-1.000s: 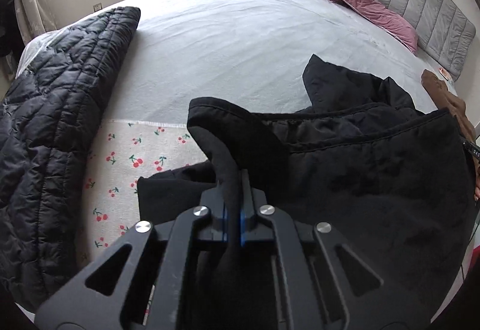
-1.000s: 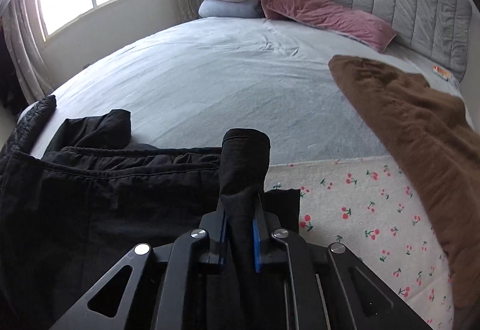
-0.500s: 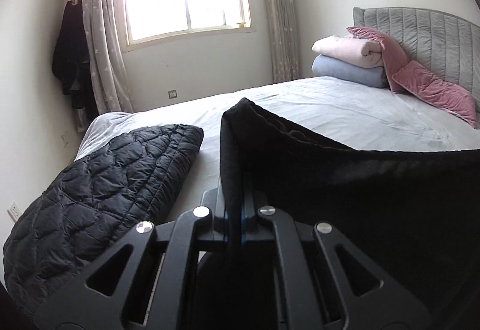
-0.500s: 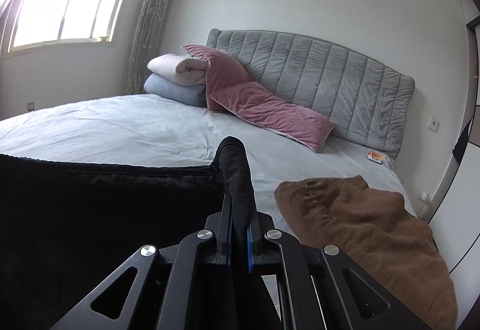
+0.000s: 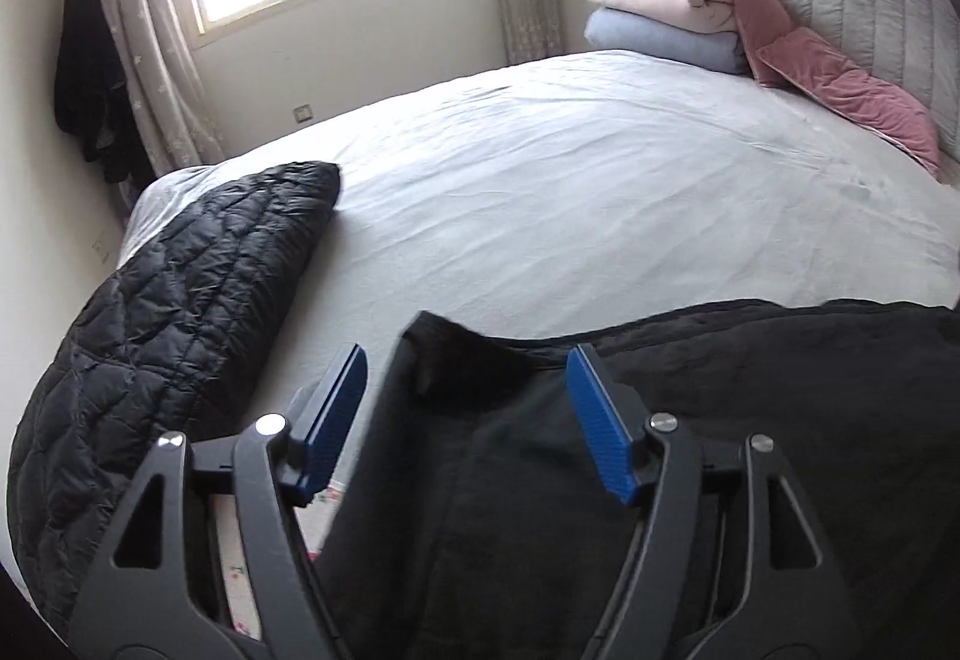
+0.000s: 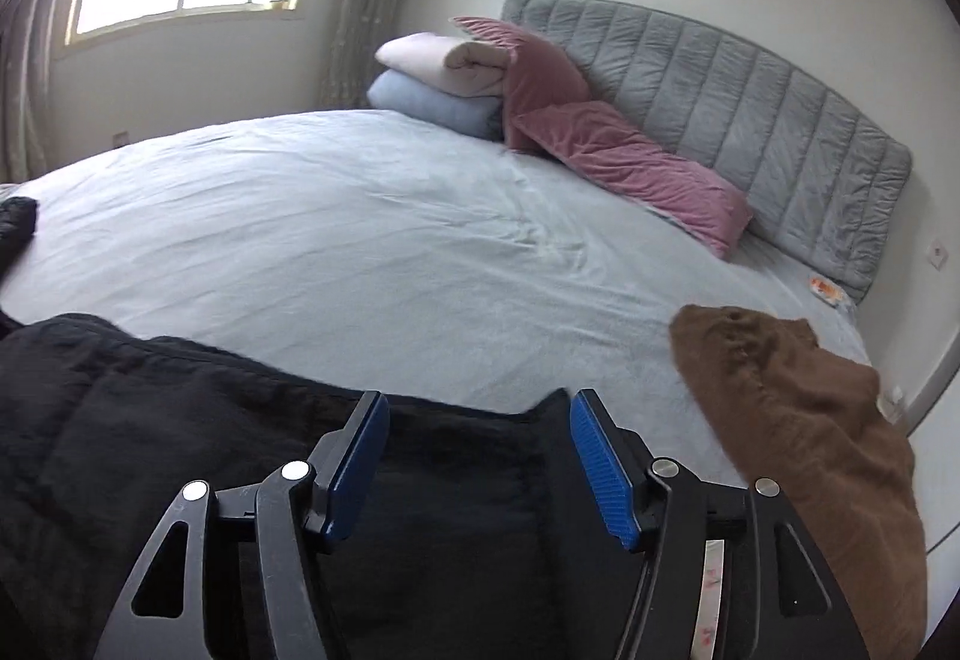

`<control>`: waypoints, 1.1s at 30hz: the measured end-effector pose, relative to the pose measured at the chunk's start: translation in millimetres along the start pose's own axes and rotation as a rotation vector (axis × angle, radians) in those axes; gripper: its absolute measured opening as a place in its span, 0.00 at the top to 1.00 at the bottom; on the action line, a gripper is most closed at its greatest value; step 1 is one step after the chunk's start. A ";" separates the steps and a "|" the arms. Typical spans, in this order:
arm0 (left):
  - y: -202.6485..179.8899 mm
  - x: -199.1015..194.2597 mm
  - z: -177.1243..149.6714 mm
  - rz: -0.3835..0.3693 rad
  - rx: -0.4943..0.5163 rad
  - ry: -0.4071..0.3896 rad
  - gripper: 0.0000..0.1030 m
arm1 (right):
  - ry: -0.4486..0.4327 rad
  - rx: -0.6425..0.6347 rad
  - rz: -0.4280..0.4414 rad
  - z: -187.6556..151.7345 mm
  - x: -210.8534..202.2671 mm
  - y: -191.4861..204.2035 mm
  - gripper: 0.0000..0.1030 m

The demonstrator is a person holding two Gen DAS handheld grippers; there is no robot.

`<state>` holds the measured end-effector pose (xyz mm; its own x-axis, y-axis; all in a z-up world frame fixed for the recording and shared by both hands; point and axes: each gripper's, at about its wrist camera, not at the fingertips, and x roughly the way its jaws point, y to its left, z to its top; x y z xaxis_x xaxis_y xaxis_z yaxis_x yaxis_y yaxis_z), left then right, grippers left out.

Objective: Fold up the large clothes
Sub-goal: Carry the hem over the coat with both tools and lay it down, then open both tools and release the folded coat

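Note:
A large black garment (image 5: 720,420) lies spread across the near part of the bed; it also fills the lower left of the right wrist view (image 6: 180,450). My left gripper (image 5: 465,360) is open, its blue pads on either side of the garment's left corner, not pinching it. My right gripper (image 6: 474,408) is open over the garment's right corner, blue pads apart. The cloth lies loose beneath both grippers.
A black quilted jacket (image 5: 168,312) lies on the bed's left side. A brown garment (image 6: 810,450) lies at the right. The pale bedsheet (image 5: 600,180) stretches ahead. Pink pillows (image 6: 630,162), folded blankets (image 6: 444,84) and a grey headboard (image 6: 750,78) are at the far end.
Both grippers held the black garment's corners lifted up half a second ago. Now both have opened and the garment has dropped onto the bed.

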<state>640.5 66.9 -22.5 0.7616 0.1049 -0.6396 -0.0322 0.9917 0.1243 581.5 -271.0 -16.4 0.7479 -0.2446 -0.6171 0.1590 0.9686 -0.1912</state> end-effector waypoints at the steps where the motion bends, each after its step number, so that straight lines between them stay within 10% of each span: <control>1: -15.9 -2.0 2.7 -0.084 -0.007 0.025 0.27 | 0.035 -0.006 0.081 3.6 0.1 22.1 0.38; 4: -58.7 10.0 -1.5 -0.210 -0.043 0.099 0.27 | 0.096 -0.049 0.233 3.1 9.6 86.6 0.38; 8: -59.6 54.4 -18.1 -0.141 0.032 0.182 0.27 | 0.151 -0.124 0.209 -8.3 38.3 104.7 0.38; 19: 140.0 86.7 -37.5 0.258 -0.182 0.301 0.30 | 0.331 0.366 -0.146 -57.9 77.4 -153.0 0.29; 27: 43.8 -45.9 -40.4 -0.124 -0.012 0.103 0.19 | 0.145 0.088 0.138 -40.0 -58.5 -50.1 0.27; 33: 6.9 -81.9 -96.3 -0.270 -0.060 0.158 0.17 | 0.164 -0.004 0.326 -85.3 -109.3 37.7 0.27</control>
<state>515.6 72.3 -42.4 0.6379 -0.1568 -0.7540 0.1151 0.9875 -0.1080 450.8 -211.6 -21.3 0.6454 0.0727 -0.7604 -0.0737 0.9967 0.0327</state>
